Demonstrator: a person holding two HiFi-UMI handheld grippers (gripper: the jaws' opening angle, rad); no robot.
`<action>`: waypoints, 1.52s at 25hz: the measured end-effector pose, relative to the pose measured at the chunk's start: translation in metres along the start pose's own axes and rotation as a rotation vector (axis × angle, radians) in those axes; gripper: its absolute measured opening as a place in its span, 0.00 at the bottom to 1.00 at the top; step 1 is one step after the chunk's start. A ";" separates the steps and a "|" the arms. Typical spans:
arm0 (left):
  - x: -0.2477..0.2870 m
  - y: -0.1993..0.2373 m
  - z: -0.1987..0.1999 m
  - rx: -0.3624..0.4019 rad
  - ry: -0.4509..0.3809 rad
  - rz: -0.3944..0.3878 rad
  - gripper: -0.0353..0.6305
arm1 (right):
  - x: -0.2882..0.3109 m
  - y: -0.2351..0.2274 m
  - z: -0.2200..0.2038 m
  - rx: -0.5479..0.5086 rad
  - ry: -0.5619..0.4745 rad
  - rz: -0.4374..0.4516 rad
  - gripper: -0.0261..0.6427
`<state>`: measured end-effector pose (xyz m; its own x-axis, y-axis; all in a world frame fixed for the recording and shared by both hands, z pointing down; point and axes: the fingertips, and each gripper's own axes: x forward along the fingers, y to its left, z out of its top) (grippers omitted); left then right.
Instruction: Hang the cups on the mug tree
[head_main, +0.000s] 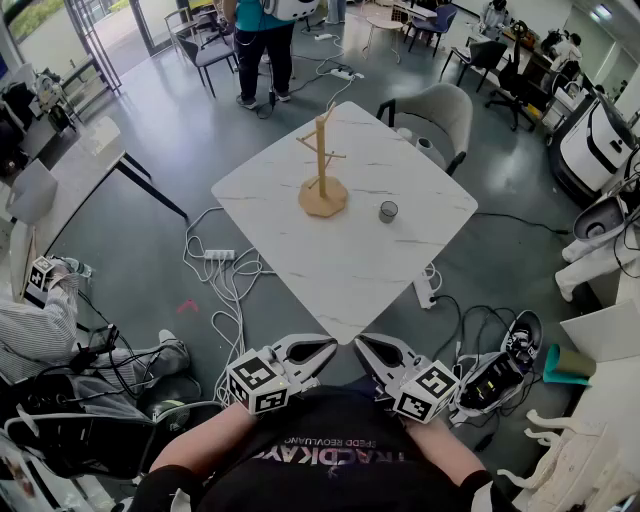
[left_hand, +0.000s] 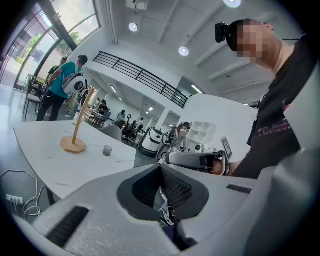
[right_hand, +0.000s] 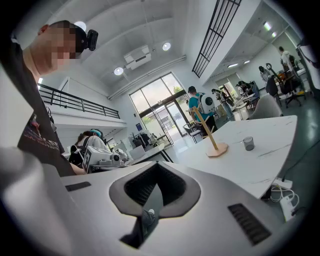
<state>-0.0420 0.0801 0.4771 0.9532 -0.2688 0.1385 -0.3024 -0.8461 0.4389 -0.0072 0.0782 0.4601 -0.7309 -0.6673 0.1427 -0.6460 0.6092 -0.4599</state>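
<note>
A wooden mug tree (head_main: 322, 165) stands upright on the white marble-look table (head_main: 350, 265), all its pegs bare. To its right a small grey cup (head_main: 388, 211) sits upright on the tabletop. Both grippers are held low against the person's chest, off the table's near corner. My left gripper (head_main: 328, 348) and right gripper (head_main: 362, 345) point inward at each other, both shut with nothing between the jaws. The left gripper view shows the mug tree (left_hand: 75, 127) and cup (left_hand: 107, 150) far off. The right gripper view has the mug tree (right_hand: 210, 132) and cup (right_hand: 248, 143) in the distance.
A grey chair (head_main: 435, 115) stands at the table's far side. A power strip and cables (head_main: 220, 258) lie on the floor left of the table. A person (head_main: 262, 40) stands at the back, another sits at the left (head_main: 40, 330). Machines stand at the right (head_main: 600, 140).
</note>
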 end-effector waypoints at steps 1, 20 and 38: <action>0.000 0.000 0.001 0.000 0.000 0.000 0.05 | 0.000 -0.001 0.001 0.001 0.000 -0.001 0.05; 0.009 0.003 0.002 -0.008 0.000 0.001 0.05 | -0.001 -0.006 0.005 0.022 -0.026 0.010 0.05; 0.014 0.012 0.005 -0.029 -0.020 0.035 0.05 | 0.003 -0.012 0.007 0.018 -0.018 0.025 0.05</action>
<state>-0.0318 0.0643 0.4799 0.9416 -0.3074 0.1370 -0.3354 -0.8225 0.4593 0.0001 0.0658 0.4605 -0.7426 -0.6596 0.1158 -0.6235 0.6179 -0.4790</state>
